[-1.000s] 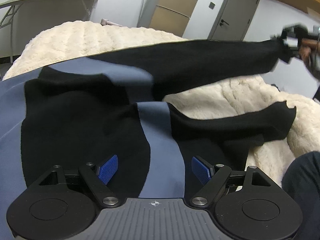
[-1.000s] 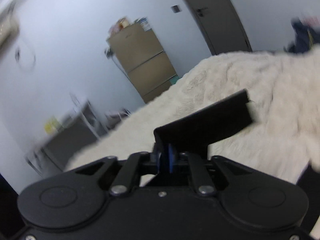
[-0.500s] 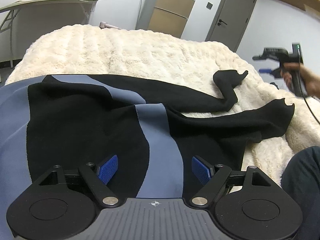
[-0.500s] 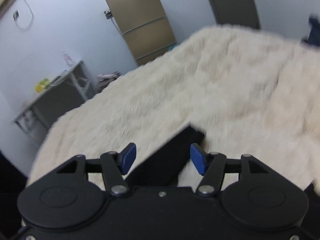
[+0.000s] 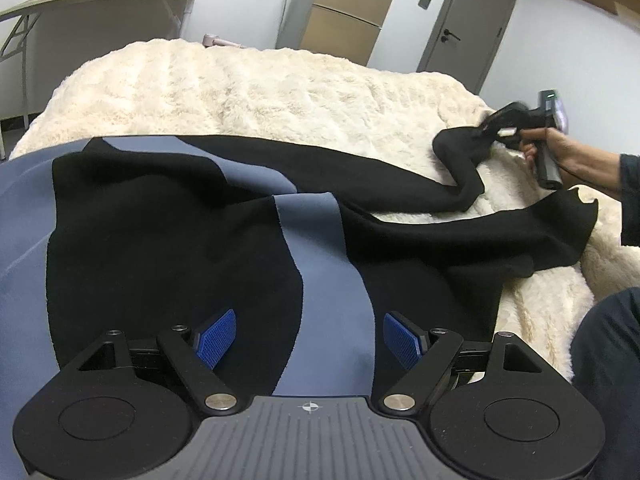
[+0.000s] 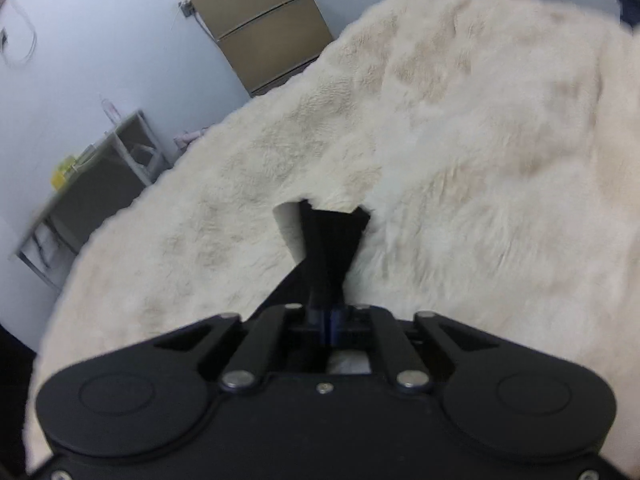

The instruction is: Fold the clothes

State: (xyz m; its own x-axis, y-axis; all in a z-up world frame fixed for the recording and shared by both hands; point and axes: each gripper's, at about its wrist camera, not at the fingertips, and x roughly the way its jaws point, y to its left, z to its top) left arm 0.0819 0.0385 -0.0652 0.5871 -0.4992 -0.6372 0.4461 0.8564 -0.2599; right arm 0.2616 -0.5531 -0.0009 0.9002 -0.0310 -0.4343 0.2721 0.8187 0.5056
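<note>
Lying spread across the near side of the cream fleece blanket (image 5: 280,92) is the black and blue-grey top (image 5: 168,248), its body flat and its two black sleeves trailing away toward the far right edge of the blanket. The upper sleeve (image 5: 460,160) is snaking outward with its cuff lifting off the blanket, and the lower sleeve (image 5: 560,220) is resting flat just beside it, nearer the person. The right gripper (image 6: 330,320) is pinching that upper cuff (image 6: 332,236), its blue pads pressing together on the black cloth, which is fanning out ahead of them over the blanket; seen from the left wrist, the same gripper (image 5: 504,124) is sitting at the cuff end in the person's hand (image 5: 556,152). The left gripper (image 5: 308,340) is hovering over the body of the top, its fingers (image 5: 214,338) standing wide apart and gripping nothing, a blue-grey band of the cloth showing between them. Beyond the blanket's far edge a tan fridge (image 5: 344,12) is standing against the wall, with a grey door (image 5: 476,20) to its right and a desk (image 5: 96,8) to its left
</note>
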